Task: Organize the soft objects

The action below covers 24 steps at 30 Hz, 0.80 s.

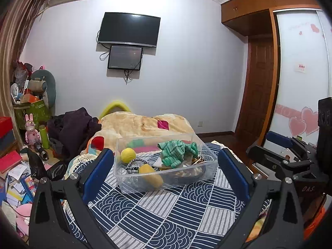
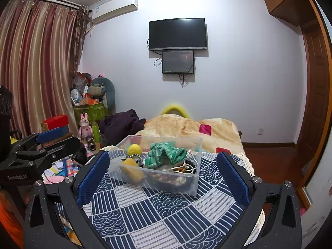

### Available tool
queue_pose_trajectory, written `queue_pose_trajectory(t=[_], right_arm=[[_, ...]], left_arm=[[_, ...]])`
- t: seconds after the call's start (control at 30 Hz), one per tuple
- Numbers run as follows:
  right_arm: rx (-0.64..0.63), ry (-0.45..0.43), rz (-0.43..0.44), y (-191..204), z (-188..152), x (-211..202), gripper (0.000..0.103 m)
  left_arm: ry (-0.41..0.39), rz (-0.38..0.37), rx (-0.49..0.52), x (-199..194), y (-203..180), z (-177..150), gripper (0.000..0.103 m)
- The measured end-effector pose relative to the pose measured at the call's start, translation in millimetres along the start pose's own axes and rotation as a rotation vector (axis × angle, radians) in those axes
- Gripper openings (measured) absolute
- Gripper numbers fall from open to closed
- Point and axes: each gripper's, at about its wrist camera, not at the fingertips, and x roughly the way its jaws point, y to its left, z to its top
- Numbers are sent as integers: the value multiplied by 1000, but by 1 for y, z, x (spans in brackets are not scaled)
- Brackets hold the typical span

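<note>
**Both grippers face the bin, nothing grasped**

The clear rectangular plastic bin (image 1: 166, 166) sits on the blue-and-white patterned cloth (image 1: 166, 213), straight ahead of both grippers. Inside it, a crumpled green striped cloth (image 1: 176, 151) lies right of centre; a yellow fuzzy ball (image 1: 128, 155) sits at the bin's left end. The left gripper (image 1: 166, 174) and right gripper (image 2: 164, 174) are both spread wide and empty. The ball lies toward the left gripper (probably its easier reach), the cloth toward the right.
</note>
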Motion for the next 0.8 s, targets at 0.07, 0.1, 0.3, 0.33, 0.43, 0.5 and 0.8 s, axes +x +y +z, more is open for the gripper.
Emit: queue_pose_trajectory(t=[0.07, 0.1, 0.3, 0.33, 0.43, 0.5, 0.8], right_arm=[[0, -1, -3, -1, 0, -1, 103], [1, 0, -2, -1, 0, 0, 103], [1, 0, -3, -1, 0, -1, 103], [0, 0, -3, -1, 0, -1, 103], [1, 0, -3, -1, 0, 0, 103], [1, 1, -2, -1, 0, 0, 103], [-1, 2, 0, 1, 0, 0, 103]], left_arm=[[0, 0, 6, 0, -2, -1, 102], [-1, -1, 9, 0, -2, -1, 102], [-1, -1, 14, 0, -5, -2, 102], [-1, 0, 14, 0, -5, -2, 102], [-1, 0, 13, -1, -5, -2, 102], [-2, 1, 15, -1, -5, -2, 102], [-6, 2, 19, -2, -7, -3, 102]])
